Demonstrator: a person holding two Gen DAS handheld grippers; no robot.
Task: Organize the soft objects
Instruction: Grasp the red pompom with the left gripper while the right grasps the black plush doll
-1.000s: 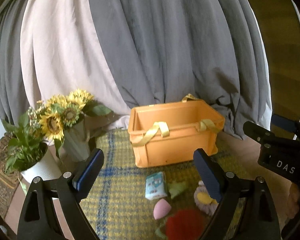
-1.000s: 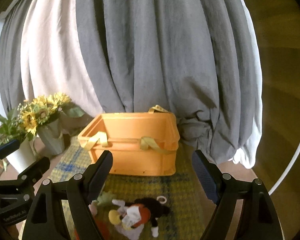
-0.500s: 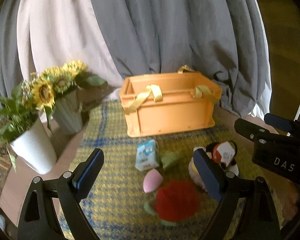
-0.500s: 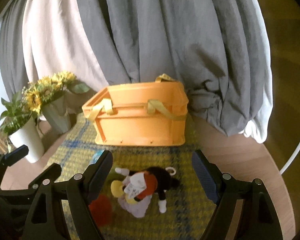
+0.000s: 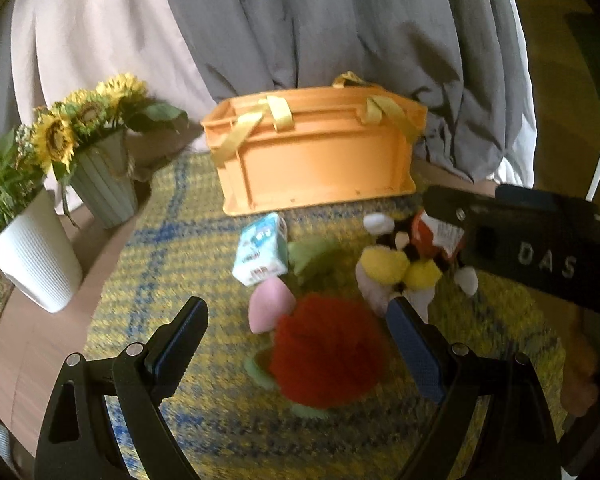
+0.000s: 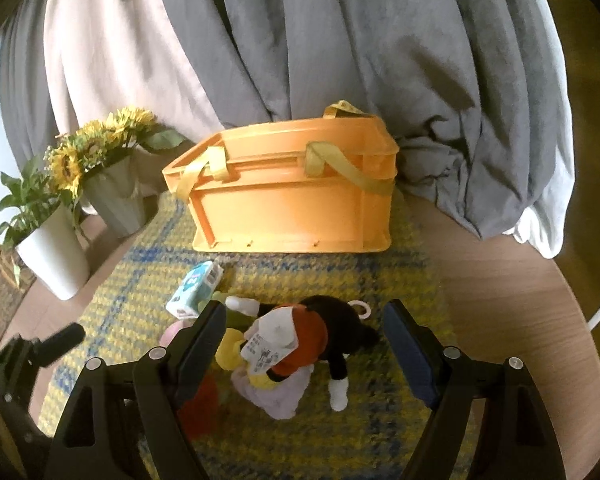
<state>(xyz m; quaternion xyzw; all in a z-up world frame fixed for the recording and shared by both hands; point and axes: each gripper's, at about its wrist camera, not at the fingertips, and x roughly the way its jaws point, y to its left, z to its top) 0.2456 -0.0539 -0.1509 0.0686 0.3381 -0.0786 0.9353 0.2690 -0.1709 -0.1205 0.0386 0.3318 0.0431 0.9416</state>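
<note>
Several soft toys are lying in a tight cluster on the yellow checked mat [image 6: 384, 280], just in front of the orange crate [image 5: 316, 160], and that crowding is the main risk. Both grippers are hanging above the pile with their jaws spread wide and nothing between them: the left gripper [image 5: 296, 340] is framing the red pompom [image 5: 326, 354], while the right gripper [image 6: 304, 340] is framing the mouse doll [image 6: 300, 340]. That doll is resting on a pale purple plush [image 6: 278, 394], and the pink egg [image 5: 268, 306], green plush [image 5: 312, 254] and small milk-carton toy [image 5: 260, 254] are touching or nearly touching their neighbours, so closing on one toy is likely to be pinching a second or dragging it across the mat. Two grippers working this near each other are also risking a collision over the pile. Loose handle straps [image 6: 342, 170] are draping over the crate's rim and could be snagging a toy on the way in. A sunflower vase [image 5: 106, 184] and a white pot [image 5: 36, 256] are standing off to the left, where a wide swing might be tipping them.
</note>
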